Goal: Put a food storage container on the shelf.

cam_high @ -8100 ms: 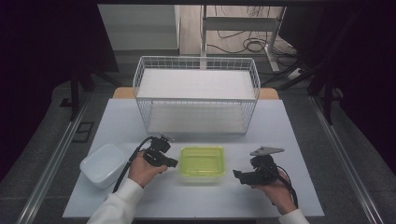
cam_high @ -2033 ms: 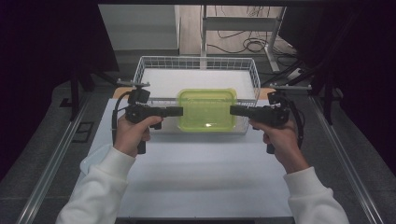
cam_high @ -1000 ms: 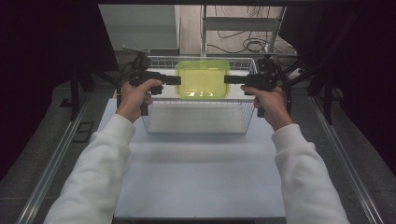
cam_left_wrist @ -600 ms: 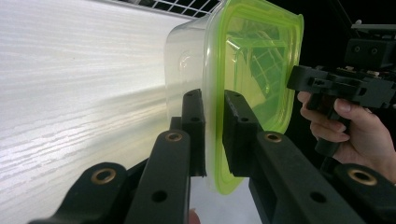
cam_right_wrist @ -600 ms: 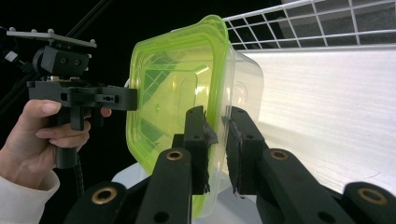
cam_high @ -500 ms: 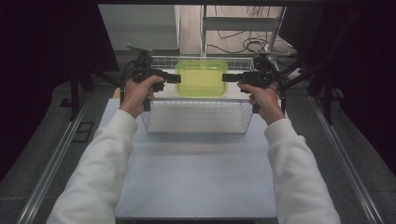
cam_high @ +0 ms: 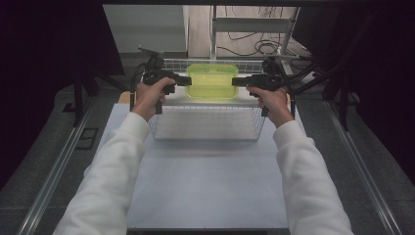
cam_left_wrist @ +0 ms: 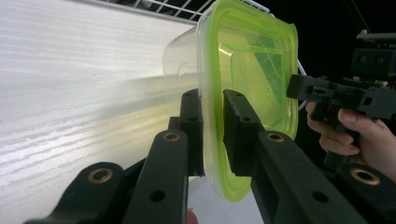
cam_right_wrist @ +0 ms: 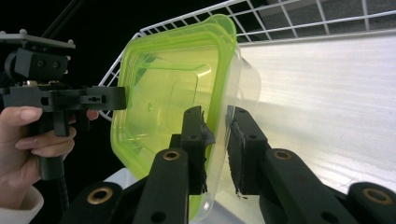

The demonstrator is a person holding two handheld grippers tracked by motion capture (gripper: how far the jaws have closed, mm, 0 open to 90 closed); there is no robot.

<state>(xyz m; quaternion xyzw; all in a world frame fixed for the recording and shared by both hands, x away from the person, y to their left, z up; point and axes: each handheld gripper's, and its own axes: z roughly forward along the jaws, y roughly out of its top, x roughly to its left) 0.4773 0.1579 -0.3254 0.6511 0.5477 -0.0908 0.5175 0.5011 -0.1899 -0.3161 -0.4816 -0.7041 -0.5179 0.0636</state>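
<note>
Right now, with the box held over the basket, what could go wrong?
1. Each gripper, left and right, pinches only the thin lid rim of the box. The rim could slip, or the lid could pop off the clear tub.
2. If one hand lowers faster, the box may tilt and twist out of the other grip.
3. The box sits near the far rim of the basket, so it could catch on the wire going down.

lid (cam_high: 212, 81): lime green | container (cam_left_wrist: 180, 60): clear | basket (cam_high: 208, 122): white wire | jaws: black
</note>
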